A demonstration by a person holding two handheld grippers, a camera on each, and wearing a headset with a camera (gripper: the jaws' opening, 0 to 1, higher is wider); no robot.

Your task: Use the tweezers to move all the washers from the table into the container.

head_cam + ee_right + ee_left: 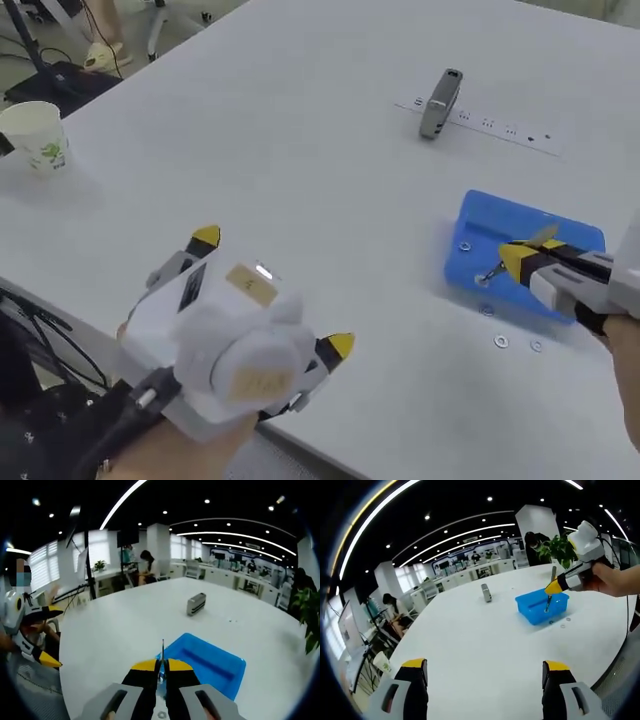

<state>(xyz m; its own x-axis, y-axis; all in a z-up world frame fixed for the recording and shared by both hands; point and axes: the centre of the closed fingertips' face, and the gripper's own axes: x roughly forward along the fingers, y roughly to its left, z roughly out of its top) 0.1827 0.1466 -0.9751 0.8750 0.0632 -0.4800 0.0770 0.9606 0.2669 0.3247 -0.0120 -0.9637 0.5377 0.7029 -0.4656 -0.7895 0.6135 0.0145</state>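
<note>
A: Under our right hand-held gripper [525,252], what do we have?
B: The blue container [480,210]; our jaws pinch the tweezers [492,272], tips inside it.
A: The washers [501,342]?
B: On the worktop [300,150] just beside that gripper (three we count). Our left hand-held gripper [272,291], well apart, gapes open.

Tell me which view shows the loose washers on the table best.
The head view: the small silver metal washers read as distinct rings on the white table beside the blue plastic container. The left gripper view shows them as distant specks; the right gripper view shows perhaps one below the right gripper.
</note>
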